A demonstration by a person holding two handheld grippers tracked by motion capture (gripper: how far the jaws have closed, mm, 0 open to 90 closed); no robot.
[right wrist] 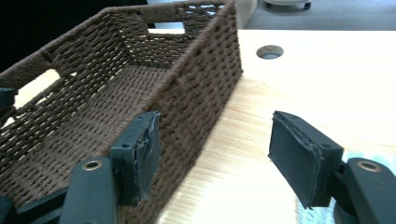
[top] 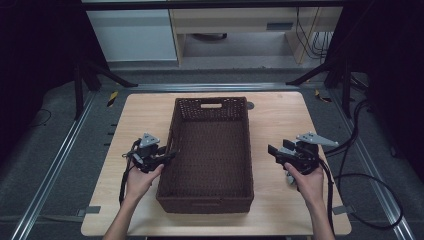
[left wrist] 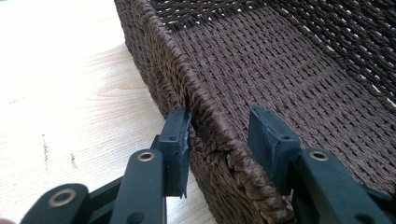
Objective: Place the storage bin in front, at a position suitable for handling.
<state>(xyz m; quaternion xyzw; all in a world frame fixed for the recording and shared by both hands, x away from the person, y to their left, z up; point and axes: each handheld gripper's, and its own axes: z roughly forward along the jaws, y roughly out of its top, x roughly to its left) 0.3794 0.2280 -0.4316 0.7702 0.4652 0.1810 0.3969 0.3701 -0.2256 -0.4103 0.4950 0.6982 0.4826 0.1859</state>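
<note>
The left gripper straddles the near left rim of the brown woven basket at mid-table with one pad touching and the other clear, so the rim could slip free, while the right gripper hovers open, level, beside the right wall.

Dark brown woven basket, rectangular, upright, apparently empty, lying mid-table lengthwise
</note>
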